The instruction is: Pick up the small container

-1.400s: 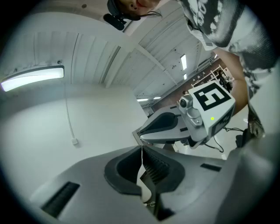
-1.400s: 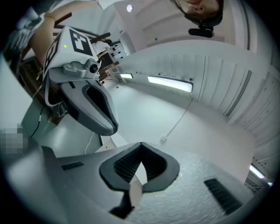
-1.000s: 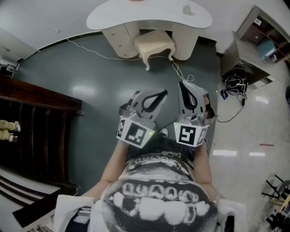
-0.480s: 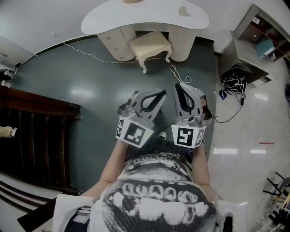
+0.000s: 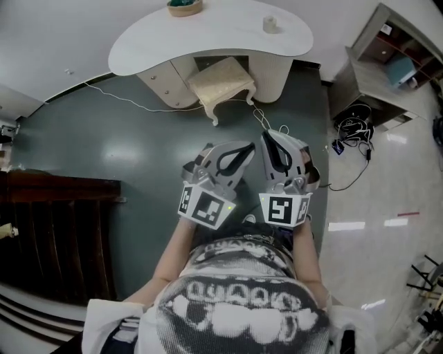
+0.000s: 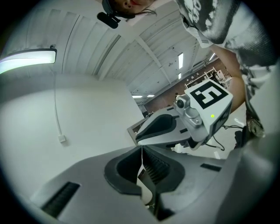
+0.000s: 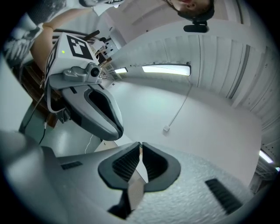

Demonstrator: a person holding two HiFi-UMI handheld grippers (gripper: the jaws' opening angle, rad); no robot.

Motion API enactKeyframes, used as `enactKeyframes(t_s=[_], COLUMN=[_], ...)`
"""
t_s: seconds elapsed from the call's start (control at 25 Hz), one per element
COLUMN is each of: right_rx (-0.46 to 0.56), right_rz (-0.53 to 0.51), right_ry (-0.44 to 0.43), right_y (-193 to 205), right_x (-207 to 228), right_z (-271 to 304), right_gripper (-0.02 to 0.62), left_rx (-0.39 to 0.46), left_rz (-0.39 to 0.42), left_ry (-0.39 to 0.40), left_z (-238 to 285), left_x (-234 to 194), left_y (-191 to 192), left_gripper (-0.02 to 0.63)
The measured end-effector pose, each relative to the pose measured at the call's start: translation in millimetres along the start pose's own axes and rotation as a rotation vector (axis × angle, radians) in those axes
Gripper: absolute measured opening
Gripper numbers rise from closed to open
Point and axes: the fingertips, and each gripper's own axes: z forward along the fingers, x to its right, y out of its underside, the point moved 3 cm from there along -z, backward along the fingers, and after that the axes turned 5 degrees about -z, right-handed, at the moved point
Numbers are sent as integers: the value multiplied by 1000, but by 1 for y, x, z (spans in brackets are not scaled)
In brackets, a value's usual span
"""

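A small pale container [image 5: 270,25] stands on the right part of a white kidney-shaped desk [image 5: 208,38] at the top of the head view. It is far ahead of both grippers. I hold my left gripper [image 5: 249,147] and right gripper [image 5: 266,135] side by side in front of my chest, above the dark green floor. Both point toward the desk. In the left gripper view the left gripper [image 6: 141,148] has its jaws together with nothing between them. The right gripper [image 7: 140,144] is likewise shut and empty in its own view.
A teal bowl [image 5: 184,7] sits at the desk's far left edge. A cream stool [image 5: 220,81] stands under the desk. A white cable [image 5: 131,106] crosses the floor. Shelving [image 5: 387,62] and black cables [image 5: 353,128] lie to the right, dark wooden furniture [image 5: 55,228] to the left.
The head view has shifted forward: the desk sits lower and fuller in frame, and the teal bowl has come into sight. Both grippers stay together before my chest.
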Motion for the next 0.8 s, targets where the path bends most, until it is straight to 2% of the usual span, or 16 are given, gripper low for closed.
enactKeyframes(t_s=[0.36, 0.8], right_rx=[-54, -96], right_rz=[9, -50], right_ry=[-8, 1], right_y=[19, 26], right_x=[16, 34], right_z=[110, 196], right_gripper=[17, 15], left_rx=[-9, 22], left_rz=[4, 10], left_ry=[37, 69], left_z=[43, 77], left_x=[-101, -181], left_y=[42, 71], left_gripper=[5, 5])
